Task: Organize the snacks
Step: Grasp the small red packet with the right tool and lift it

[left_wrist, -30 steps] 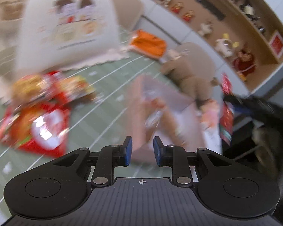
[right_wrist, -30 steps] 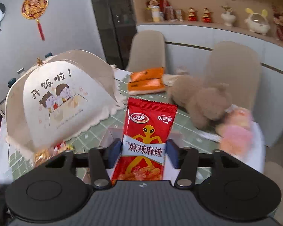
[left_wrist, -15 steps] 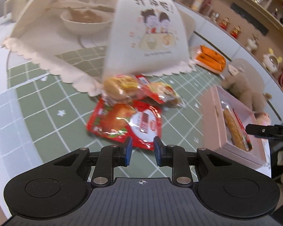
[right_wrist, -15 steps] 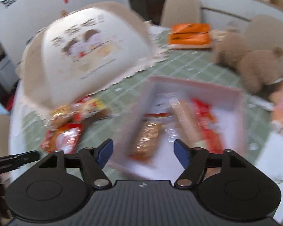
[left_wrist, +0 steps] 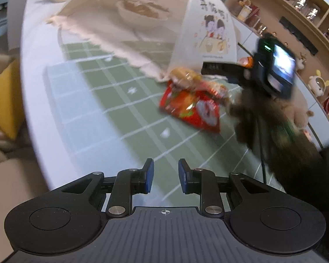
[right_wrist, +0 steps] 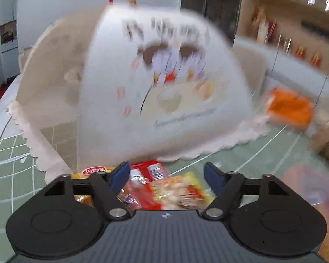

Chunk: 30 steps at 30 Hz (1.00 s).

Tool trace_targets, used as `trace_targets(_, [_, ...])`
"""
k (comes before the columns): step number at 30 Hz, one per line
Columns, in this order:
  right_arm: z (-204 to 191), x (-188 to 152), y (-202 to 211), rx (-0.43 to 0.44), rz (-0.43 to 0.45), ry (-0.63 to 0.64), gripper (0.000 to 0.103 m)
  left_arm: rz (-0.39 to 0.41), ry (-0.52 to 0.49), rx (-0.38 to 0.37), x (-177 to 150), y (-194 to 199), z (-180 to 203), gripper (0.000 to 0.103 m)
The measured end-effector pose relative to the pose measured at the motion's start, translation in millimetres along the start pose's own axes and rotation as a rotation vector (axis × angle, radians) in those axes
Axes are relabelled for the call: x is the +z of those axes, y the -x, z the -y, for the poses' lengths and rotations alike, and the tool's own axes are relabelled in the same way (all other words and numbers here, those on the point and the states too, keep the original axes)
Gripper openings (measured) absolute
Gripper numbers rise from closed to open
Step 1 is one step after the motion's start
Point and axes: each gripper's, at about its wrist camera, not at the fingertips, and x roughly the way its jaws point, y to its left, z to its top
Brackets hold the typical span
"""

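Left wrist: our left gripper (left_wrist: 163, 176) stays narrowly parted, empty; pink box gone from view, red snack bag (left_wrist: 192, 109) now w/ right gripper (left_wrist: 217, 69) above. Right wrist: our jaws closing, nothing pinched; snack pile (right_wrist: 164, 186) replaces the box below.

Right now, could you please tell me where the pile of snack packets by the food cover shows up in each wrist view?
Left wrist view: the snack packets lie right of centre on the green checked cloth, beside the right hand-held gripper.
Right wrist view: they sit at bottom centre, between and below the closing jaws.
Shared landmark: the white food cover with the cartoon print, just behind the pile.
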Motion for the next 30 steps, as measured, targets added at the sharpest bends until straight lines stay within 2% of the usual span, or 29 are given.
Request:
trace_targets(4, [24.8,17.8,-47.4,0.059,-0.119,-0.168,0.058,-0.005,0.036,0.022,-18.9,18.7,-20.0,0.028])
trace_targets(5, [26.6,21.2,-57.2,0.081,-0.158,-0.163,0.058,-0.006,0.053,0.029,-22.2,21.8,-25.6,0.028])
trace_targets(7, [19.4,27.2,-61.9,0.071,-0.175,-0.064,0.053,-0.002,0.077,0.034,-24.1,23.9,-32.8,0.028])
trace_targets(8, [14.7,29.1,-59.2,0.074,-0.183,-0.019,0.043,0.0,0.085,0.036,-23.9,23.9,-35.0,0.028])
trace_targets(9, [11.1,29.3,-54.7,0.087,-0.198,0.006,0.033,0.004,0.09,0.033,-22.8,23.2,-35.8,0.028])
trace_targets(11, [5.5,24.5,-42.1,0.114,-0.222,0.037,0.026,0.008,0.09,0.01,-18.2,19.3,-33.7,0.028])
trace_targets(13, [-1.7,13.2,-24.4,0.118,-0.234,0.069,0.025,0.005,0.074,-0.019,-12.1,13.5,-28.6,0.028])
trace_targets(18, [-16.0,-34.4,32.0,0.192,-0.288,0.124,0.023,-0.011,0.025,-0.09,6.5,-12.2,-4.2,0.028])
trace_targets(20, [-23.7,-54.8,62.9,0.257,-0.311,0.163,0.022,-0.017,0.012,-0.104,12.0,-22.4,4.4,0.028])
trace_targets(23, [-19.8,-67.6,92.6,0.335,-0.351,0.168,0.022,-0.032,-0.004,-0.117,19.9,-37.8,14.9,0.028])
trace_targets(24, [-14.9,-63.1,96.2,0.334,-0.344,0.157,0.022,-0.035,-0.006,-0.116,21.3,-41.5,17.6,0.028])
trace_targets(25, [-11.3,-58.1,102.0,0.323,-0.328,0.144,0.023,-0.038,-0.006,-0.116,21.9,-44.1,19.0,0.028])
trace_targets(26, [-6.6,-49.1,105.6,0.288,-0.29,0.132,0.032,-0.042,-0.005,-0.117,22.5,-47.0,20.4,0.028])
trace_targets(27, [-3.9,-42.1,106.6,0.245,-0.247,0.139,0.049,-0.044,-0.005,-0.121,22.1,-48.4,20.7,0.028])
trace_targets(29, [-4.5,-25.0,98.3,0.151,-0.143,0.179,0.068,-0.047,-0.002,-0.127,20.7,-49.4,21.2,0.028])
trace_targets(30, [-7.0,-19.5,91.2,0.132,-0.102,0.201,0.069,-0.047,0.001,-0.125,20.0,-49.4,20.0,0.028])
